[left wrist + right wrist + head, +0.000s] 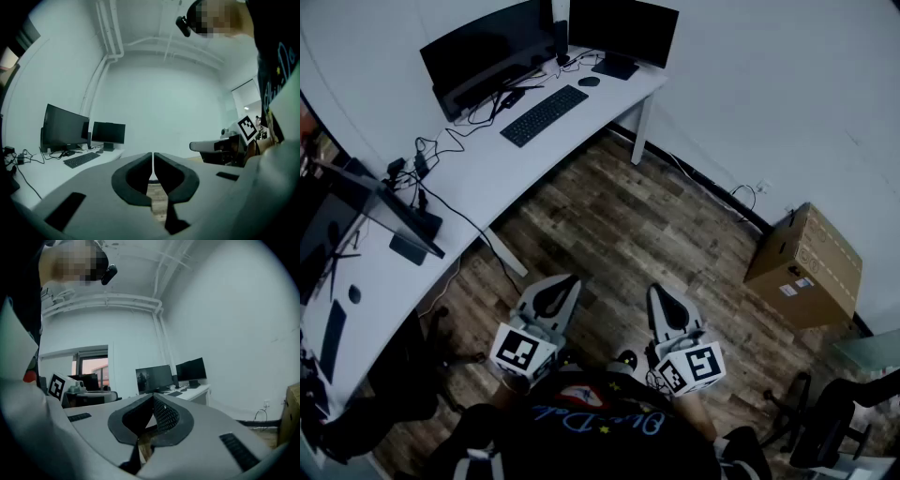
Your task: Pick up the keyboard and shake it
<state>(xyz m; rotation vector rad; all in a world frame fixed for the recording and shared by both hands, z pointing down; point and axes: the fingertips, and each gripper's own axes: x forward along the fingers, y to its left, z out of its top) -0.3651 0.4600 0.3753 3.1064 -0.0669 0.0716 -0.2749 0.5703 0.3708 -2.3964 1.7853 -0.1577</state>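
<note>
Two grippers hang low and level in front of the person, well short of the desk (502, 173). The left gripper (570, 280) has its jaws pressed together with nothing between them, and the right gripper (657, 292) is likewise closed and empty. The keyboard (545, 114) lies flat on the far stretch of the desk, just in front of the monitors (492, 49). A mouse (589, 82) sits beside its far end, and loose cables (441, 150) trail over the desk near its other end.

Nothing of the task looks begun; the approach to the desk and the pickup both lie ahead. Several things could go wrong, as I judge it. Closed jaws arriving at the keyboard would shove it toward the monitors rather than grip it, so they need opening first. A grip at one end only could let the long board tilt and slip during the shaking. Whether it has a cord I cannot tell; if so, a hard shake could drag the cables or the mouse across the desk.
</note>
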